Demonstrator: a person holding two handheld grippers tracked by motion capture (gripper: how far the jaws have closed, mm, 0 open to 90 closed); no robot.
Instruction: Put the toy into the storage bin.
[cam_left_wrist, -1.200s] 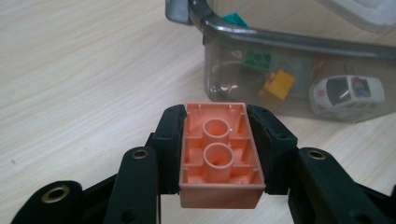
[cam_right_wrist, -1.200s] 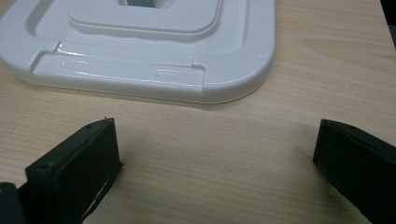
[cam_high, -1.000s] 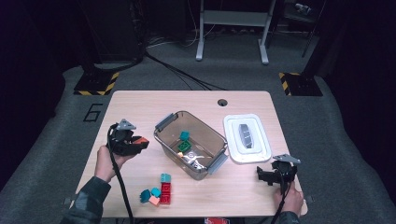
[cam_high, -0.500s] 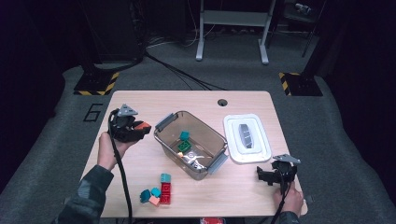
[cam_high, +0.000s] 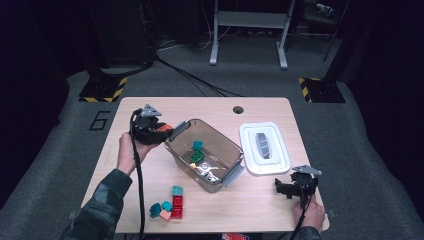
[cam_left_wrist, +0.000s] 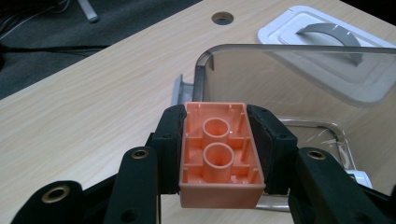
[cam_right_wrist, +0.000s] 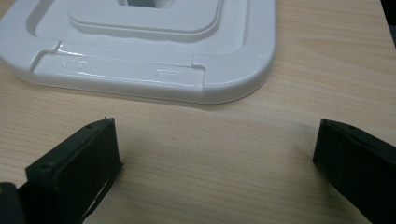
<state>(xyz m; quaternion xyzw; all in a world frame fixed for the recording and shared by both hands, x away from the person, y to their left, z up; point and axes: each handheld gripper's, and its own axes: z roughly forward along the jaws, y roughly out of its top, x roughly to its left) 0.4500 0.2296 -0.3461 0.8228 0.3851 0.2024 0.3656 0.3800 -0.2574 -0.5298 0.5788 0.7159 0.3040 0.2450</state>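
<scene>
Left gripper view: left hand-held gripper (cam_left_wrist: 218, 154) clamps orange brick (cam_left_wrist: 218, 156) — studs hidden; right hand-held gripper (cam_right_wrist: 215, 154) gapes empty.

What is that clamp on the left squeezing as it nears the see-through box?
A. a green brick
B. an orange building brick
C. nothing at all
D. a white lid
B: in the left gripper view the left gripper has both jaws pressed against the sides of an orange building brick, its hollow underside facing the camera, just short of the clear bin.
</scene>
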